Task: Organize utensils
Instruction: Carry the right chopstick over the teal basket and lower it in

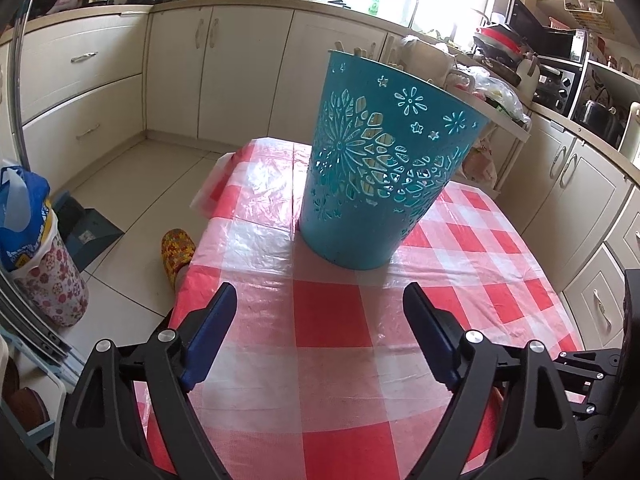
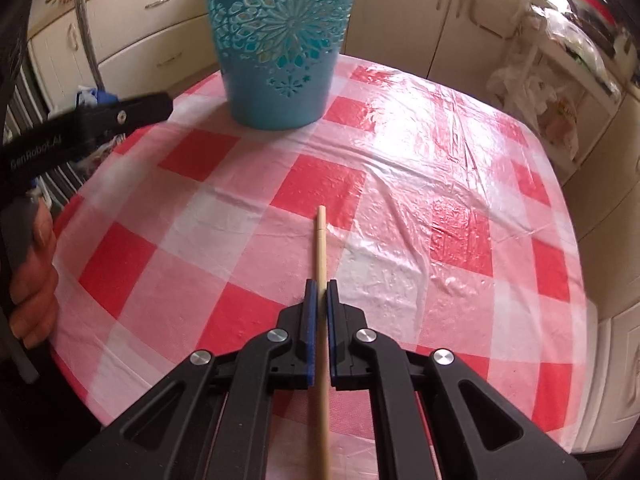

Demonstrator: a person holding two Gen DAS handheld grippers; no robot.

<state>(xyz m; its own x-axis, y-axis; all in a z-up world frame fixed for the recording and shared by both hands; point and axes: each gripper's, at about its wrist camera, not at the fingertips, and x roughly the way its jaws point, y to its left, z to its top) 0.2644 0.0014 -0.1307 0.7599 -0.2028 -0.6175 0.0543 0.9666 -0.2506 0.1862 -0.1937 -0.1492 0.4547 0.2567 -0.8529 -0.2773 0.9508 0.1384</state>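
**Chopstick in hand, basket waiting**

Cream kitchen cabinets ring the scene, and centre stage is the desk under its glossy red-and-white checked plastic cloth (image 2: 400,184). At the far side stands the tall teal plastic basket with cut-out flower patterns (image 1: 380,168), upright, pale stick tops poking above its rim. The right gripper (image 2: 321,288) is clamped tight on a slim pale wooden chopstick (image 2: 320,240), which runs between the pads and points ahead towards the basket, its tip over the cloth and well short of it. The left gripper (image 1: 320,300) hovers wide open and empty, near the basket's foot but apart from it.

Danger ahead, by the look of it: the basket is tall and light, so a chopstick catching its rim or a cut-out could tip it. With such a thin stick, it could also swivel in the pads and miss the opening. That open left gripper looks well placed to steady the wall.
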